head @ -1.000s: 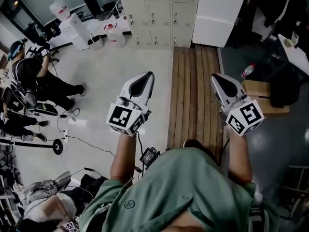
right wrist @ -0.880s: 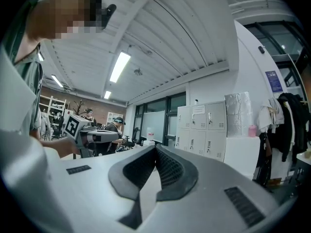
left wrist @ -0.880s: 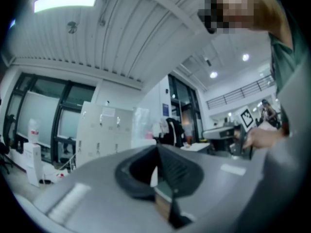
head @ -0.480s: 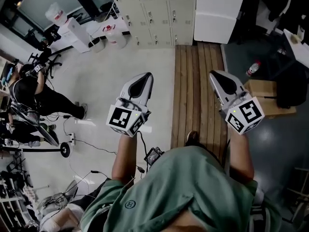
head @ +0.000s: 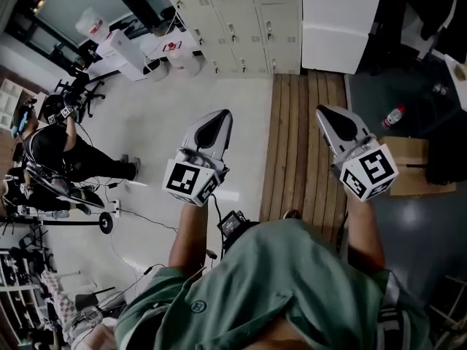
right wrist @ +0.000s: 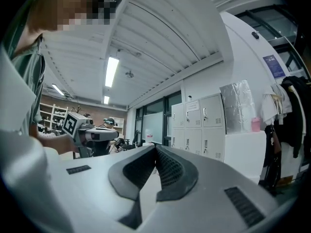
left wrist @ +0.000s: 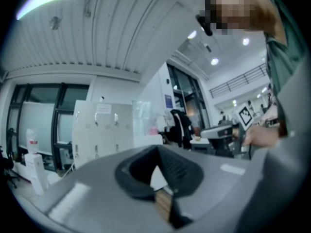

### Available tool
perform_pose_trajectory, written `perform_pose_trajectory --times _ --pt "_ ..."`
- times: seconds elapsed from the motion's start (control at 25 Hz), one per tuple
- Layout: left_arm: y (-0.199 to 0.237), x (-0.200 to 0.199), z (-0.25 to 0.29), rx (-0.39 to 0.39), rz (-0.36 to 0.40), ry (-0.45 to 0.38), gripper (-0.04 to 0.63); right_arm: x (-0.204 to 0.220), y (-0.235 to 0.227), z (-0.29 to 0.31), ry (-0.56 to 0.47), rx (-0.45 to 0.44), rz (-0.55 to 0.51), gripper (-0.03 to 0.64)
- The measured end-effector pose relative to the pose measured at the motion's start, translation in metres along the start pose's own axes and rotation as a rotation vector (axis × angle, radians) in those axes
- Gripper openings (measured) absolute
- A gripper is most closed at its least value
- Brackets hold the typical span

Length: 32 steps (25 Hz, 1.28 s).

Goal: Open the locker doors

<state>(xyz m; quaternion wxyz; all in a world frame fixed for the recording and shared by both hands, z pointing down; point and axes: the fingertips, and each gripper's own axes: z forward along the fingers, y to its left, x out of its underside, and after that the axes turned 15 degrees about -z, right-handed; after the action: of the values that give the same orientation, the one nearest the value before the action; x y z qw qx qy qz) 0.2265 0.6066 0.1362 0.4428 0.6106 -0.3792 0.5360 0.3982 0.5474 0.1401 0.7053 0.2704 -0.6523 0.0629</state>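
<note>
The beige lockers (head: 233, 13) stand at the far end of the floor with all doors closed. They also show in the left gripper view as lockers (left wrist: 102, 130) and in the right gripper view as lockers (right wrist: 199, 125). My left gripper (head: 220, 121) is held up in the air well short of them, jaws shut on nothing. My right gripper (head: 328, 119) is level with it over the wooden strip, also shut and empty. In each gripper's own view, the left gripper (left wrist: 158, 148) and the right gripper (right wrist: 155, 148) have their ribbed pads pressed together.
A wooden decking strip (head: 303, 144) leads to the lockers. A white cabinet (head: 339, 20) stands to their right. White buckets (head: 179, 57) sit to their left. A bottle (head: 394, 115) and a cardboard box (head: 408, 162) lie at right. A seated person (head: 66, 152) and floor cables (head: 146, 217) are at left.
The floor and lockers have slid slightly right in the head view as the camera moved. Both grippers keep the same raised pose and stay shut.
</note>
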Motion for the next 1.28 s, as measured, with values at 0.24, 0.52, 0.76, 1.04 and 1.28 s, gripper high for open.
perform_pose_trajectory --times 0.24,0.52,0.76,1.04,1.28 --pt "0.022 -0.002 0.02 -0.063 -0.084 -0.053 -0.003 0.019 -0.016 0.015 0.029 -0.002 -0.016 0.005" --pt "0.048 -0.001 0.07 -0.003 -0.059 -0.037 -0.003 0.031 -0.04 0.055 0.054 0.01 -0.016 0.005" --pt "0.094 -0.014 0.099 0.03 -0.021 -0.043 -0.003 0.028 -0.074 0.098 0.064 0.067 -0.041 0.005" --pt "0.16 -0.031 0.129 0.07 -0.052 -0.085 -0.003 0.023 -0.094 0.161 0.077 0.097 -0.055 0.005" --pt "0.193 -0.035 0.146 0.083 -0.077 -0.091 -0.003 0.028 -0.104 0.199 0.104 0.089 -0.033 0.005"
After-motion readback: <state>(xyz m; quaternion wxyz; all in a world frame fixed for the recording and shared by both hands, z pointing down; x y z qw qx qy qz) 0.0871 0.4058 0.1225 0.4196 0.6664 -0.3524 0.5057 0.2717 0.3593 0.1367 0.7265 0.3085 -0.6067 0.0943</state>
